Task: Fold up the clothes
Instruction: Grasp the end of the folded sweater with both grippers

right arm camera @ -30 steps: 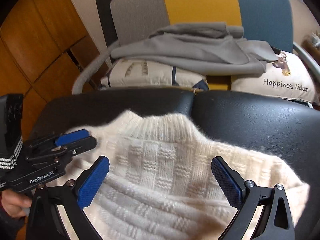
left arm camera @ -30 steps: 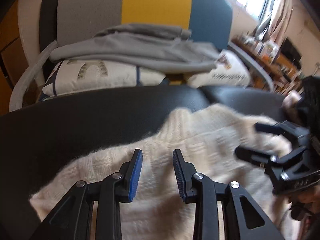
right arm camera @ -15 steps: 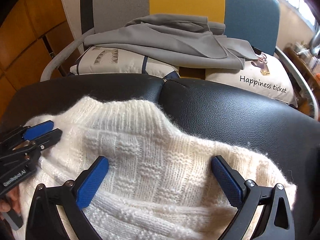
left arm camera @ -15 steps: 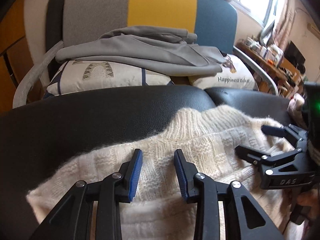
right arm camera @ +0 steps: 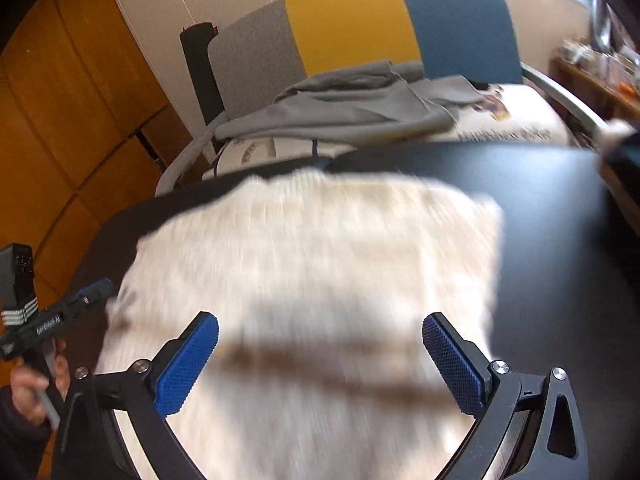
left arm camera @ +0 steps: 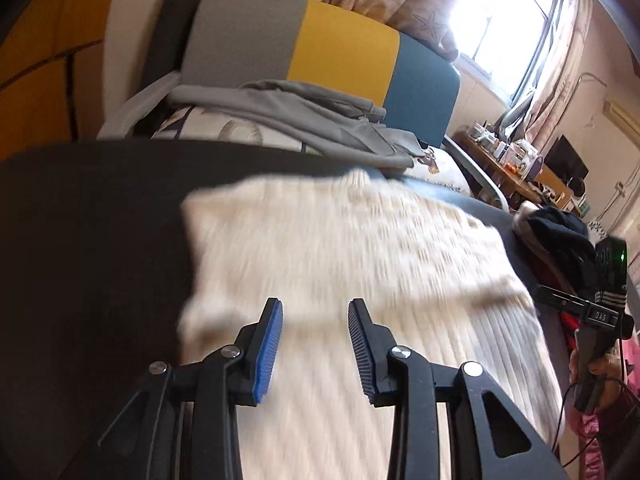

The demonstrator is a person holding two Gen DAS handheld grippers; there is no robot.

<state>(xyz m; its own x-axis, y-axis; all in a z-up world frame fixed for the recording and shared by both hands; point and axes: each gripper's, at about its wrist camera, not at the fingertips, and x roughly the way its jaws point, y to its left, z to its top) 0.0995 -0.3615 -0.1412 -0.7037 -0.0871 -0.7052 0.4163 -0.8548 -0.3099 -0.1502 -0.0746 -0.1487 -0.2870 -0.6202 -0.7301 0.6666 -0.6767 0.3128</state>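
Observation:
A cream knit sweater (left arm camera: pixel 340 248) lies folded into a rough rectangle on the black leather surface (left arm camera: pixel 100 220), blurred by motion. My left gripper (left arm camera: pixel 315 304) hovers over its near left part, open partway, with nothing between its blue pads. In the right wrist view the same sweater (right arm camera: pixel 312 248) fills the middle. My right gripper (right arm camera: pixel 320 320) stands wide open above its near edge, holding nothing. Each gripper shows at the side of the other's view, in a person's hand (right arm camera: pixel 28 388).
Behind the surface stands a grey, yellow and blue chair (left arm camera: pixel 344 52) carrying a grey garment (left arm camera: pixel 300 108) on printed pillows. Dark clothes (left arm camera: pixel 556 232) are heaped at the right end. Wooden cabinet doors (right arm camera: pixel 60 120) line the left; a cluttered desk (left arm camera: pixel 520 168) stands far right.
Both grippers have drawn back from the sweater's neckline toward its near edge. The sweater now shows as a whole rectangle farther ahead. Both views are blurred by the motion.

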